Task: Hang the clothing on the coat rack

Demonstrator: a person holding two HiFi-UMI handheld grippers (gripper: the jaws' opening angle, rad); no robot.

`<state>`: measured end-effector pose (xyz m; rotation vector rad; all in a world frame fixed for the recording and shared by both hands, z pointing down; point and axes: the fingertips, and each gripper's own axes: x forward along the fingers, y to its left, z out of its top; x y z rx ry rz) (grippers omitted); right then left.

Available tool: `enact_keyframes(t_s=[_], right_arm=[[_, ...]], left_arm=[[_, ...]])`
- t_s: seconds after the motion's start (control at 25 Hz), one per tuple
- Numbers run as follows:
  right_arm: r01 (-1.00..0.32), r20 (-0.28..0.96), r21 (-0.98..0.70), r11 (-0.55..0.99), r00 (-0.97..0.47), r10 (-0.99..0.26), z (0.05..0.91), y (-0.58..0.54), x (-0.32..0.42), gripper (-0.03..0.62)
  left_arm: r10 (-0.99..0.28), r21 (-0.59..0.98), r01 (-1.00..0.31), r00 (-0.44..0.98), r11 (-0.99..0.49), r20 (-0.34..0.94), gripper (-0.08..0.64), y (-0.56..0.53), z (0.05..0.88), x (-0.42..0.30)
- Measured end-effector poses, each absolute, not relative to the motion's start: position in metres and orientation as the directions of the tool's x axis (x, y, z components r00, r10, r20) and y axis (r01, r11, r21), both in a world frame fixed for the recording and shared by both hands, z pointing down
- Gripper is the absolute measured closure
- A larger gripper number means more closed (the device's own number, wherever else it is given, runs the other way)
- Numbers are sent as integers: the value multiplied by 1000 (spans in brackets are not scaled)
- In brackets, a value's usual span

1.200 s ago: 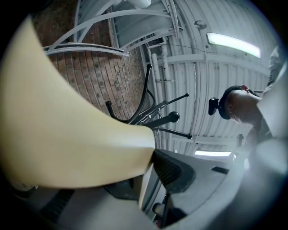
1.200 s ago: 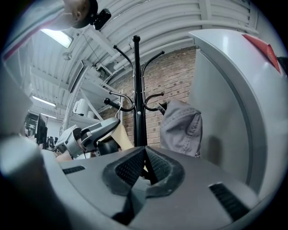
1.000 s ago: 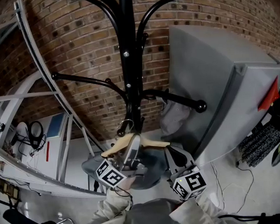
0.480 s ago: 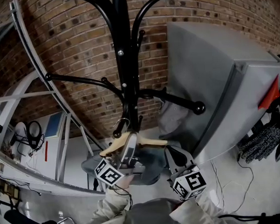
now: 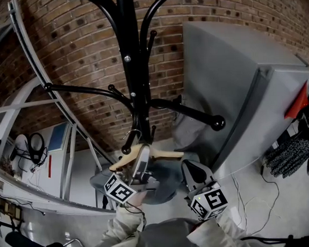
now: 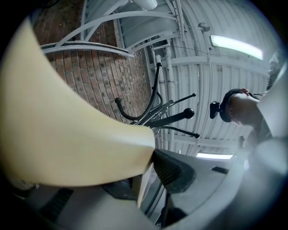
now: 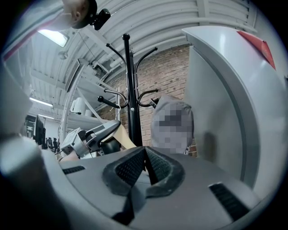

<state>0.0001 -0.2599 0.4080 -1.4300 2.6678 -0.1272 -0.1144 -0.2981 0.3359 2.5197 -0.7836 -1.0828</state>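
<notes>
Your left tongs (image 5: 141,166) pinch a pale wooden hanger (image 5: 166,155) with a dark grey garment (image 5: 167,179) bunched beneath, close to the black coat rack (image 5: 132,70). Your right tongs (image 7: 145,157) are pressed together.

"What's worn down there?"

"Pale beige sleeves (image 5: 116,232), rumpled at the cuffs."

"And the tools?"

"Left gripper (image 5: 143,154), right gripper (image 5: 189,167): grey shells, black ribbed pads (image 7: 128,168), white cubes (image 5: 120,191) with black square markers."
</notes>
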Motion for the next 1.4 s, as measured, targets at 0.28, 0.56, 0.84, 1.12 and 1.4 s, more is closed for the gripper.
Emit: enact_keyframes(t_s=[0.28,0.56,0.84,1.12,1.4], right_arm=[[-823,-55,-135,552,-550,-833,410,-255,2,568],[-826,-57,-134,548,-545,-836,410,-251,6,568],[-821,-52,-143,552,-551,-833,407,-241,9,568],[-794,-37,-164,585,-588,-808,414,-226,8,568],[-741,-8,-224,633,-648,-761,433,-208,0,568]], left_arm=[[-583,471,-349,568,-810,-581,453,-297,336,-113],[-601,493,-352,558,-795,-572,439,-298,341,-113],[-667,552,-387,540,-738,-513,431,-295,364,-114],[-746,549,-510,521,-662,-415,433,-275,391,-116],[-821,448,-689,492,-570,-289,465,-236,412,-117]])
